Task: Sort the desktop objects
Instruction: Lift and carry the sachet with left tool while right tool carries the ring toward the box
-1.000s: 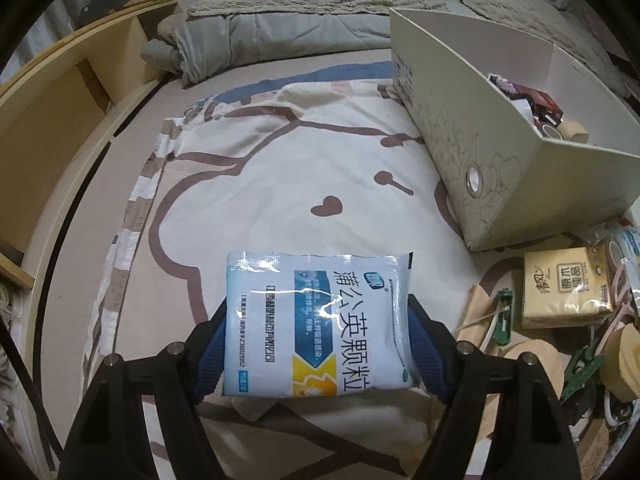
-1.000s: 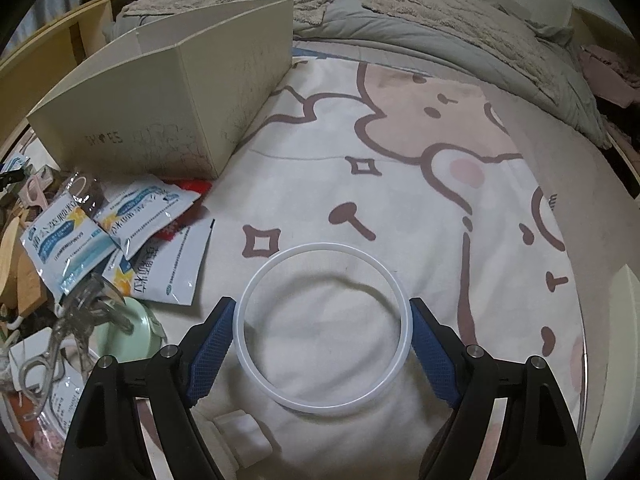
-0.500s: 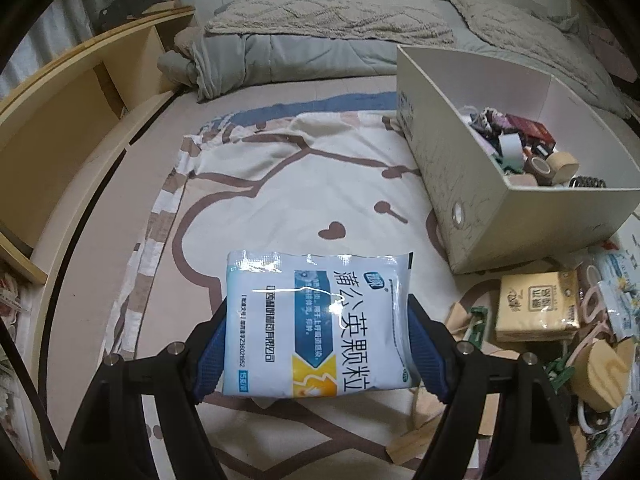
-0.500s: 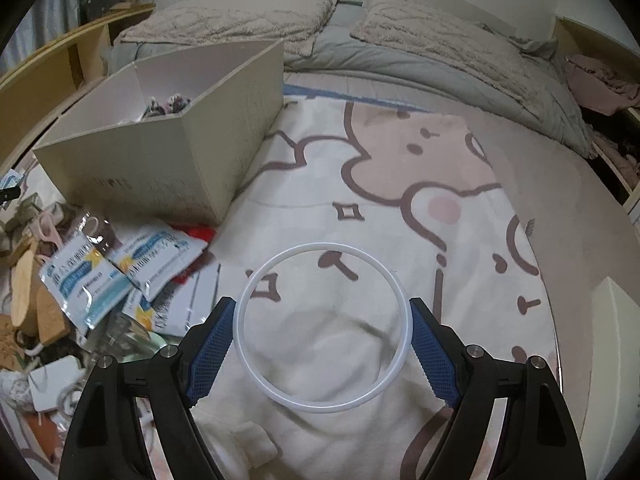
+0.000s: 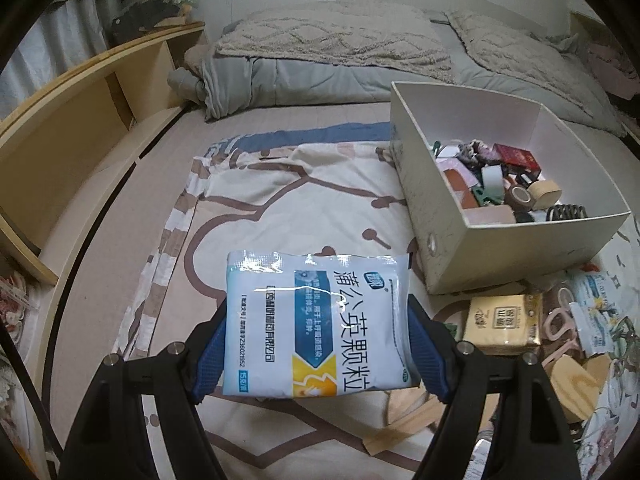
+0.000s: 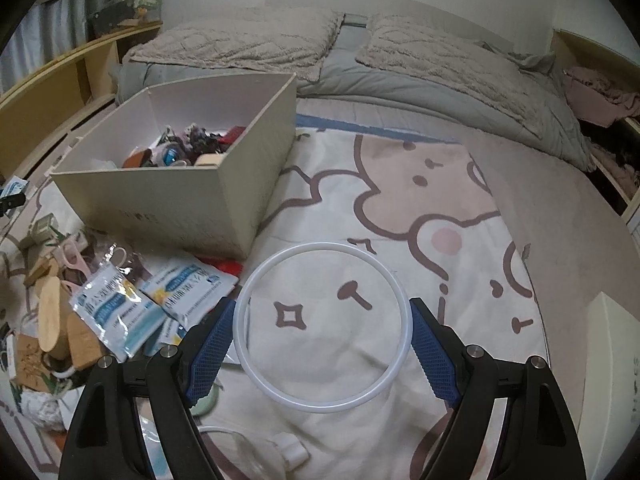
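Here the left gripper (image 5: 318, 344) clamps a blue-and-white medicine sachet (image 5: 318, 322) by its side edges, above the cartoon-print blanket (image 5: 280, 208). The right gripper (image 6: 322, 346) grips a white ring (image 6: 394, 374) between its blue pads. The half-filled white box (image 5: 500, 256) stands nearby.

The box (image 5: 496, 248) stands on the bedspread (image 5: 300, 208), pillows (image 5: 332, 40) behind it. Sachets (image 6: 116, 312) lie before it; a tissue pack (image 5: 504, 322) lies nearby
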